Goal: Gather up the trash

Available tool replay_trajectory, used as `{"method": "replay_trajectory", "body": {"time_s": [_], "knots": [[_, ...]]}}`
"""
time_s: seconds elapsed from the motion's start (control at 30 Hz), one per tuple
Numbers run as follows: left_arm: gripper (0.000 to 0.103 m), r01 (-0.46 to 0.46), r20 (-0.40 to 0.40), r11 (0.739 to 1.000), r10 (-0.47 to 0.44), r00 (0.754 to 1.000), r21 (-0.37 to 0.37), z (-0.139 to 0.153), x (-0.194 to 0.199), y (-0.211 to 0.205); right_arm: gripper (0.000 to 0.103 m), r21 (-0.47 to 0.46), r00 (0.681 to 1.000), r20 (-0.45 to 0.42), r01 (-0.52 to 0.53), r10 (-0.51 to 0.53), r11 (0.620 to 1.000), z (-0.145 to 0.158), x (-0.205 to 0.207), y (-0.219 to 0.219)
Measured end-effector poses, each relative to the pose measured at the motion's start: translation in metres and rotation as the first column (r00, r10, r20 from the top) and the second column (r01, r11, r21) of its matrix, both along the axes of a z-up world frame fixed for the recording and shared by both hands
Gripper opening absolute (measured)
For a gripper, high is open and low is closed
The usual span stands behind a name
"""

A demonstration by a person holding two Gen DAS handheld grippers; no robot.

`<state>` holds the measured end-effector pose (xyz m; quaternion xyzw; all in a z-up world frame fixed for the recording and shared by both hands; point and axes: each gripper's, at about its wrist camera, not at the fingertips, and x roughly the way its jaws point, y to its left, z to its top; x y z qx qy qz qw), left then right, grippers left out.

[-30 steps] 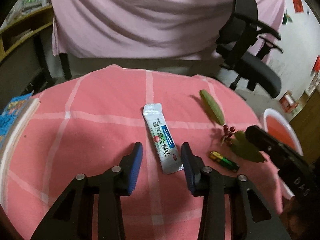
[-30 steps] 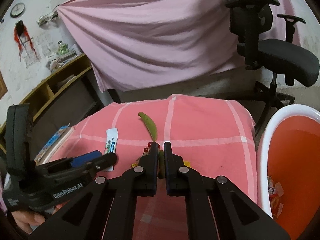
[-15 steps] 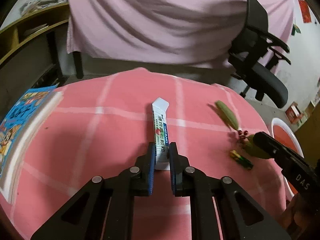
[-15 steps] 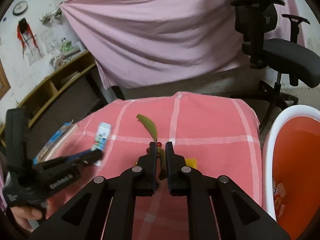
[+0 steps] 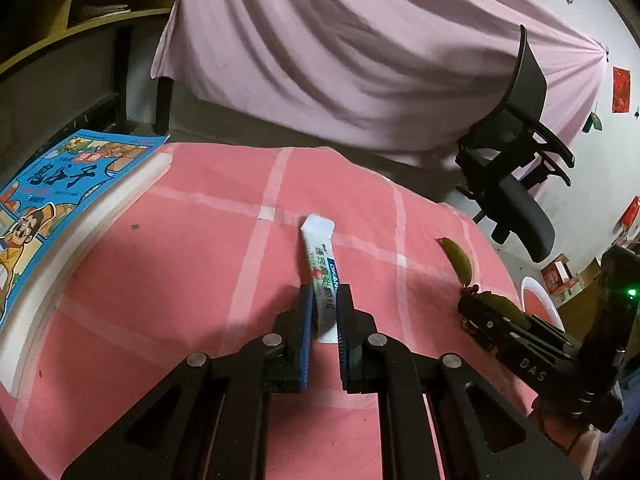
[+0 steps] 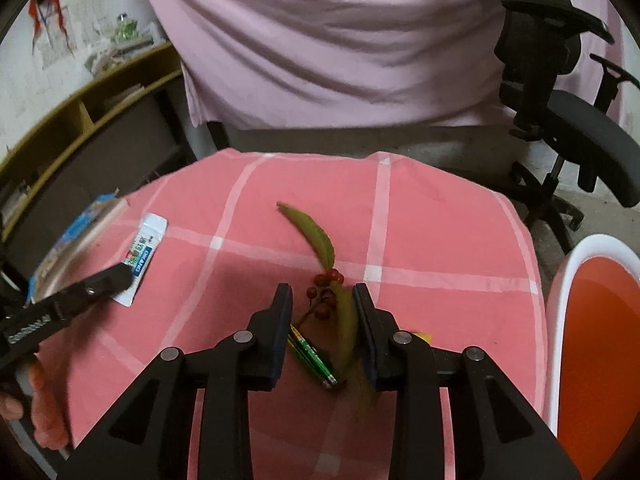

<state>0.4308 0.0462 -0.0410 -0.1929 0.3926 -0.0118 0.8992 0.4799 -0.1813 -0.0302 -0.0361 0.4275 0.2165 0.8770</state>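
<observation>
My left gripper (image 5: 323, 300) is shut on a white sachet (image 5: 320, 256) with blue and green print, held just above the pink checked cloth (image 5: 180, 264); the sachet also shows in the right wrist view (image 6: 140, 254). My right gripper (image 6: 323, 304) is open, its jaws either side of a leafy twig with red berries (image 6: 326, 284) and a green battery (image 6: 314, 360) lying on the cloth. The twig's long green leaf (image 6: 310, 232) points away from me. The red bin with a white rim (image 6: 600, 336) stands at the right, beside the table.
A thick book with a blue cartoon cover (image 5: 52, 208) lies on the table's left side. A black office chair (image 6: 560, 120) stands behind the table at the right. A pink sheet (image 6: 340, 40) hangs behind, with wooden shelves (image 6: 100, 112) to the left.
My left gripper closed on the sachet and lifted it. My right gripper opened from shut and now straddles the twig and battery.
</observation>
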Motion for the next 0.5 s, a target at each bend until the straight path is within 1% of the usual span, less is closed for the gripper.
{"method": "replay_trajectory", "body": {"time_s": [0.03,0.07,0.13,0.33,0.5], "knots": [[0.007,-0.003,0.002,1.0,0.003,1.0,0.003,0.001,-0.001,0.001,0.026,-0.014,1.0,0.003,0.0,0.0,1.0,-0.001,-0.001,0.002],[0.004,-0.01,0.003,1.0,0.01,1.0,0.009,0.001,-0.002,-0.001,0.017,-0.025,1.0,0.006,-0.004,0.005,1.0,-0.001,-0.002,0.003],[0.004,-0.025,0.009,1.0,0.025,1.0,0.016,0.002,-0.005,-0.003,0.013,-0.032,1.0,0.013,-0.021,0.021,0.999,-0.001,-0.004,0.006],[0.002,-0.012,0.005,1.0,0.012,1.0,0.027,0.0,-0.003,-0.006,0.01,-0.044,0.998,0.057,-0.033,0.036,0.998,0.004,-0.014,0.01],[0.002,-0.004,-0.006,1.0,0.004,1.0,0.013,-0.002,0.0,-0.005,0.01,-0.029,0.995,0.093,-0.035,0.037,0.999,0.009,-0.018,0.009]]}}
